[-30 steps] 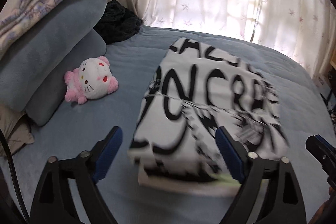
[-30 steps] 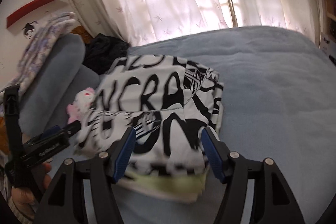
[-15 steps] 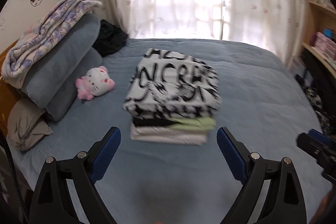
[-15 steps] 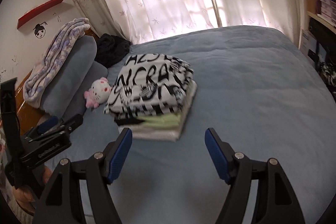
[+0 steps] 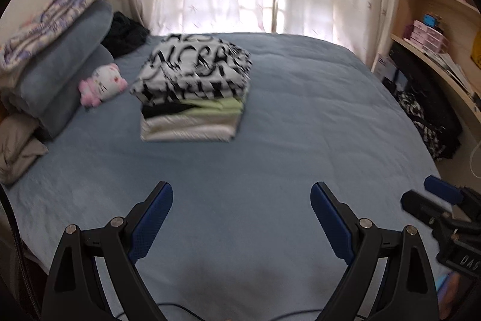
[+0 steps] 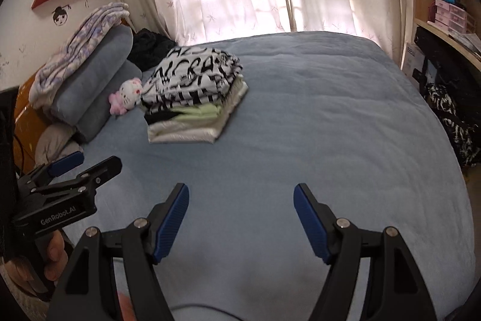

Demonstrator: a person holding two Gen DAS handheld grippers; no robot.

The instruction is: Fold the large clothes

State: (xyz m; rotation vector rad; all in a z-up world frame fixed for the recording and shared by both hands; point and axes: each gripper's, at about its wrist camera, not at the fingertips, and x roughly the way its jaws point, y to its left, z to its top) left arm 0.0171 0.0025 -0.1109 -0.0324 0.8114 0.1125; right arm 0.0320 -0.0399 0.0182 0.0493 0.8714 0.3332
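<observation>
Both claws gape; left claw (image 6: 87, 167) reads "GenRobot.AI".

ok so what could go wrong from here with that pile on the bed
The stack of folded clothes sits on a soft blue bedspread, and its black-and-white top garment overhangs the layers below on the plush-toy side, so it might slump or slide. The left gripper and right gripper are both open and empty, well back from the stack; any nudge on the bed could loosen the folds.
</observation>
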